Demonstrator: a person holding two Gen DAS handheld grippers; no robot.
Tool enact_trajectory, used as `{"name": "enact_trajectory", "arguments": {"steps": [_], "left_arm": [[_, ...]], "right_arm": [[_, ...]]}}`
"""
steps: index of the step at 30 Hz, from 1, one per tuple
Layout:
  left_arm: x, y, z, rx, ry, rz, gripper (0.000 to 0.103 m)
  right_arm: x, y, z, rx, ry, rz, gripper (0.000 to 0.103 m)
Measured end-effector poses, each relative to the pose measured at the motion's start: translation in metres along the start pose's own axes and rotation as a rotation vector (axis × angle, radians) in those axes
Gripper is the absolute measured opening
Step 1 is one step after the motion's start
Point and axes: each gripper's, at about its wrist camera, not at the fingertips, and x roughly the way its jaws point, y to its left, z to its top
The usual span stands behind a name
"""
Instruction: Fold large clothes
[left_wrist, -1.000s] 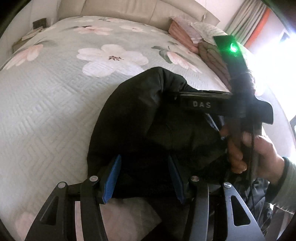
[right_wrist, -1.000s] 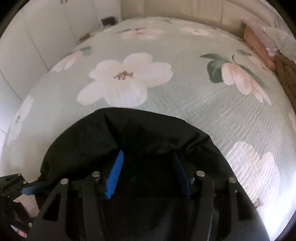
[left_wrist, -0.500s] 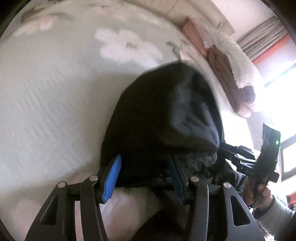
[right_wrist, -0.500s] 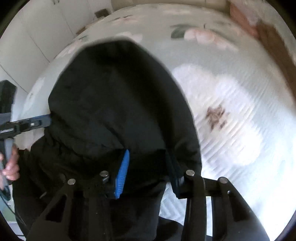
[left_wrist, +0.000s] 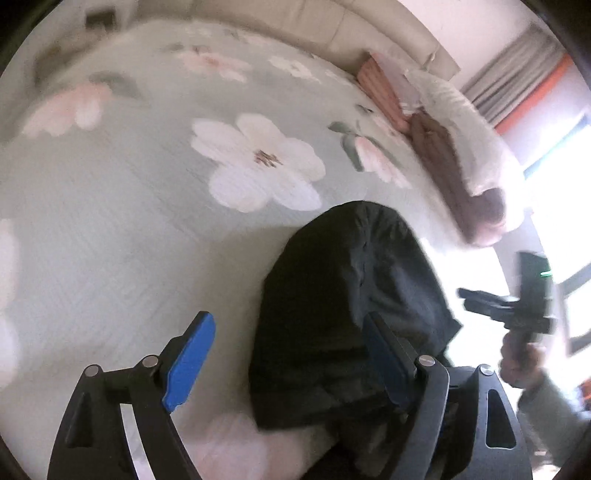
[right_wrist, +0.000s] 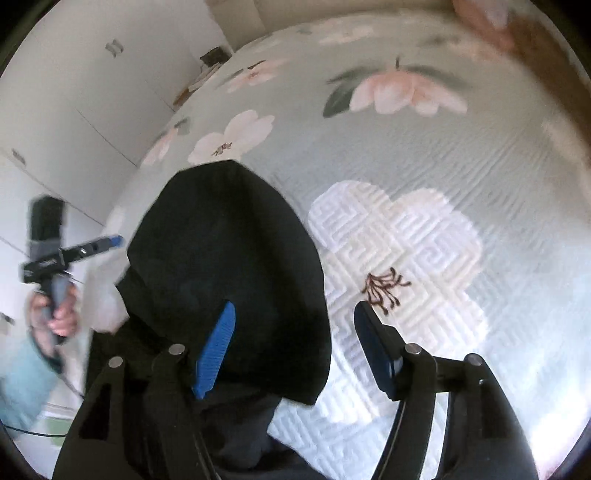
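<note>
Lying on the floral bedspread (left_wrist: 110, 229), the black garment (left_wrist: 347, 302) sits bunched just ahead of both claws. The left gripper (left_wrist: 284, 354) is spread wide and holds nothing, the cloth reaching only its right-hand finger. The right gripper (right_wrist: 295, 347) also gapes, with the garment (right_wrist: 229, 258) behind its left-hand finger.

The black garment (left_wrist: 351, 306) runs off the bottom edge in both views, lower half hidden behind gripper frames. Upper-left dark object (left_wrist: 98, 16): too blurry to identify.
</note>
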Motion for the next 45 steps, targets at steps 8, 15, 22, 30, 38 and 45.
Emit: {"name": "enact_trajectory", "arguments": {"steps": [8, 15, 22, 30, 38, 45], "left_arm": [[0.071, 0.020, 0.012, -0.098, 0.162, -0.252, 0.078], [0.031, -0.038, -0.004, 0.127, 0.045, -0.149, 0.020], [-0.084, -0.107, -0.060, 0.307, -0.074, -0.138, 0.018], [-0.184, -0.175, -0.180, 0.509, -0.155, -0.028, 0.018], [-0.124, -0.134, -0.304, 0.437, -0.048, 0.306, 0.037], [-0.141, -0.088, -0.330, 0.297, -0.025, 0.356, 0.036]], "right_arm": [[0.070, -0.001, 0.014, 0.001, 0.138, 0.235, 0.055], [0.032, 0.051, 0.015, -0.130, 0.068, 0.173, 0.027], [-0.084, 0.143, -0.036, -0.323, -0.078, 0.091, 0.021], [-0.180, 0.218, -0.164, -0.460, -0.196, -0.090, 0.020], [-0.122, 0.193, -0.285, -0.272, -0.044, -0.184, 0.021], [-0.126, 0.147, -0.305, -0.067, 0.003, -0.245, 0.058]]}}
